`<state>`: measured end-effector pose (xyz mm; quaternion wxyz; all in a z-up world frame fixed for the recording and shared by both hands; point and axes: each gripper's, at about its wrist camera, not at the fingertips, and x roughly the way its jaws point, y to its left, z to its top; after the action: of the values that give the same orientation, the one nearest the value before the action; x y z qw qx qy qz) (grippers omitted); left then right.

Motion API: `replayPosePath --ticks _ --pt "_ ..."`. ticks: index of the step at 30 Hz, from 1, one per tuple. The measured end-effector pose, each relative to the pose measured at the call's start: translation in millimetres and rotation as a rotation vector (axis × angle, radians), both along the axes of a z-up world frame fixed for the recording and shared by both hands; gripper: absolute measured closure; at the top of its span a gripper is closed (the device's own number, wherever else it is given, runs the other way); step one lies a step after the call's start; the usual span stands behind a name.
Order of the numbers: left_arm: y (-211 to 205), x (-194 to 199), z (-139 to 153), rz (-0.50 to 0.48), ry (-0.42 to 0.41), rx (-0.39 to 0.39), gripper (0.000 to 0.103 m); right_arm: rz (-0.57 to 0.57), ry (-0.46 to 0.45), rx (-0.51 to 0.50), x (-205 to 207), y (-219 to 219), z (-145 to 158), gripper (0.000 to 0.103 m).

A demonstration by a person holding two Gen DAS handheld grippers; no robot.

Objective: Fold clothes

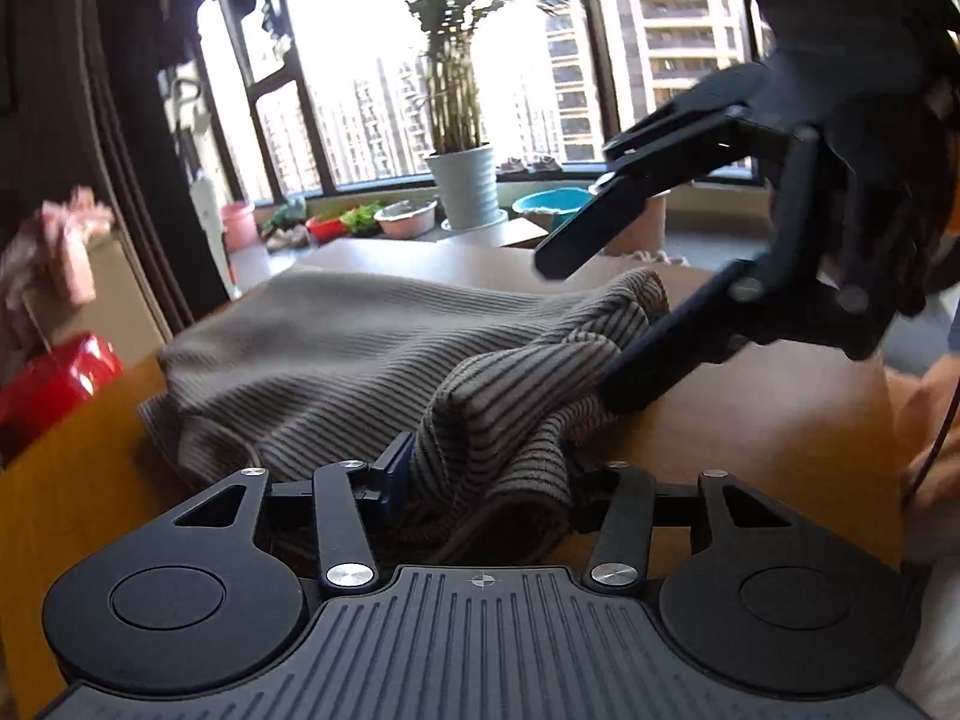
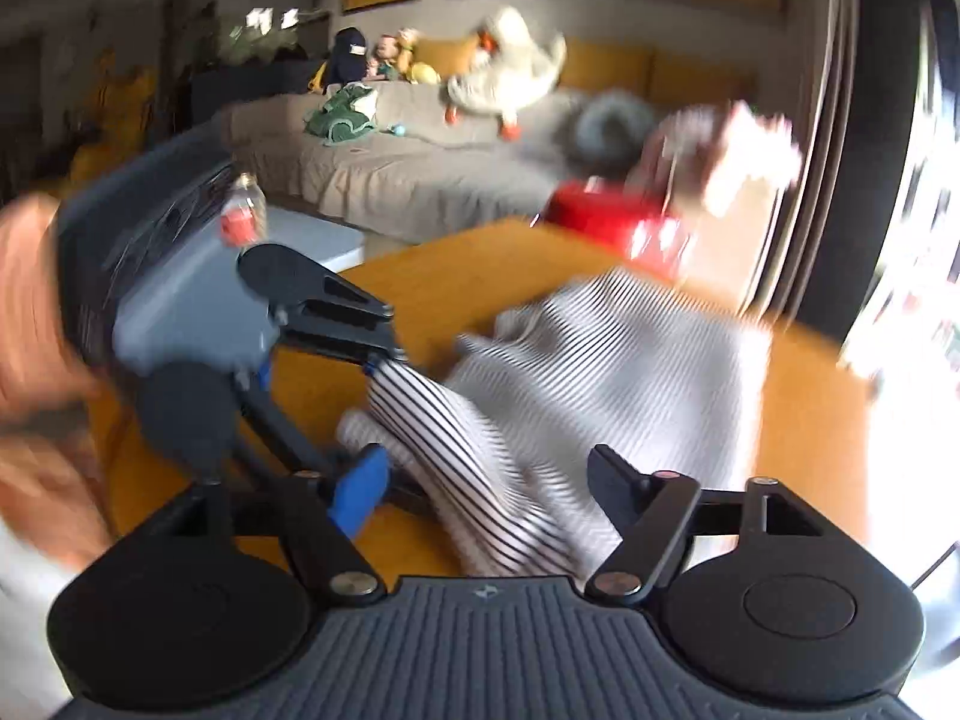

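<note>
A grey-and-white striped garment [image 1: 336,348] lies spread on the wooden table [image 1: 750,420], with its near edge bunched and raised. My left gripper [image 1: 486,486] is shut on that bunch, and the cloth fills the gap between the blue pad and the other finger. My right gripper [image 1: 585,327] comes in from the right and is open wide, its lower finger pushed into the raised fold and its upper finger in the air. In the blurred right wrist view the striped garment [image 2: 600,372] runs between my right gripper's [image 2: 486,486] spread fingers. The left gripper [image 2: 378,372] holds the fold just beyond.
A red bag [image 1: 54,384] stands at the table's far left edge. A potted plant [image 1: 462,180] and several basins line the windowsill. Behind the table [image 2: 432,288] are a sofa [image 2: 420,180] with plush toys and a bottle [image 2: 243,210]. A person's hand [image 2: 30,300] holds the left gripper.
</note>
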<state>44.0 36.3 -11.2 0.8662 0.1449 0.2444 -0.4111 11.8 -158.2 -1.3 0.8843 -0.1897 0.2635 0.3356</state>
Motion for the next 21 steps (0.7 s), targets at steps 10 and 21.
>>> replayPosePath --ticks 10,21 --pt "29.3 40.6 3.9 0.116 0.279 -0.24 0.053 0.056 -0.4 -0.307 -42.3 15.5 -20.7 0.064" --pt "80.9 33.5 57.0 0.228 0.159 -0.393 0.035 0.011 -0.206 -0.215 -36.3 15.6 3.2 0.076"
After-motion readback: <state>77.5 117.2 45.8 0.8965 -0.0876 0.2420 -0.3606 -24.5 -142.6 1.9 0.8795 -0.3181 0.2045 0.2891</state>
